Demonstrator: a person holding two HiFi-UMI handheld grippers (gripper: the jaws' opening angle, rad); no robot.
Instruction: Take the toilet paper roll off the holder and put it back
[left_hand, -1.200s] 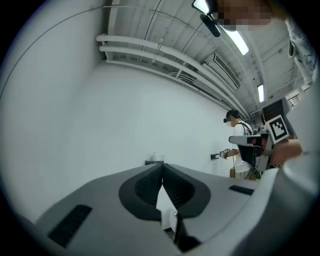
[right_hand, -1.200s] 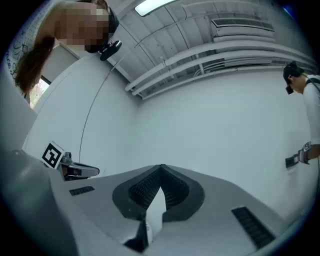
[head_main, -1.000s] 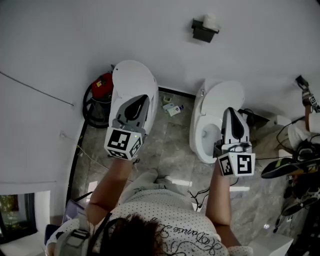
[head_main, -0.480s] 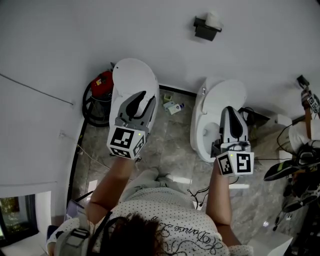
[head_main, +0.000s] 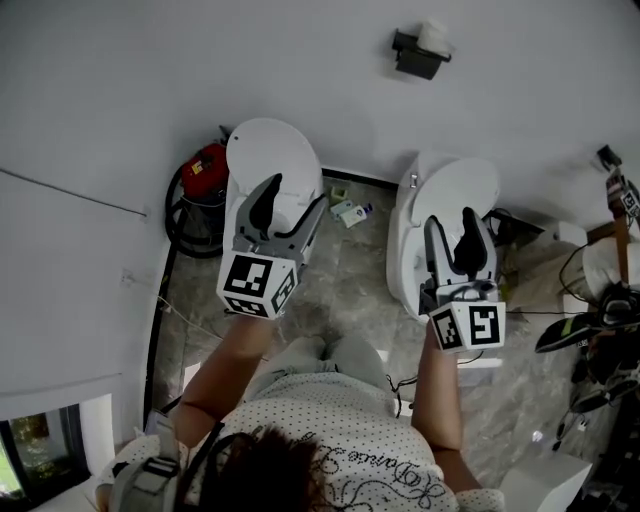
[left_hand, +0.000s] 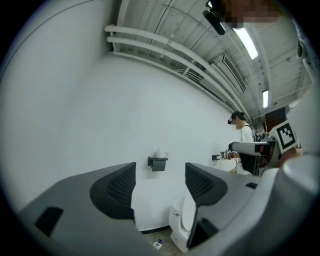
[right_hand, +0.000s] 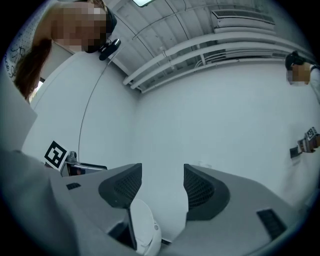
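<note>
White toilet paper roll (head_main: 433, 38) sits on its black holder (head_main: 415, 60) high on the wall, well apart from both tools. Left hand-held gripper (head_main: 296, 195), over the left toilet (head_main: 270, 150): jaws just opened wide, nothing between them. Right hand-held gripper (head_main: 452, 222), over the right toilet (head_main: 450, 185): same, opened and empty.

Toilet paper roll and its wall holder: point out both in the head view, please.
toilet paper roll (head_main: 434, 37), head view, on the white paper's visible side.
holder (head_main: 414, 62), head view, on its dark body beside the roll.
</note>
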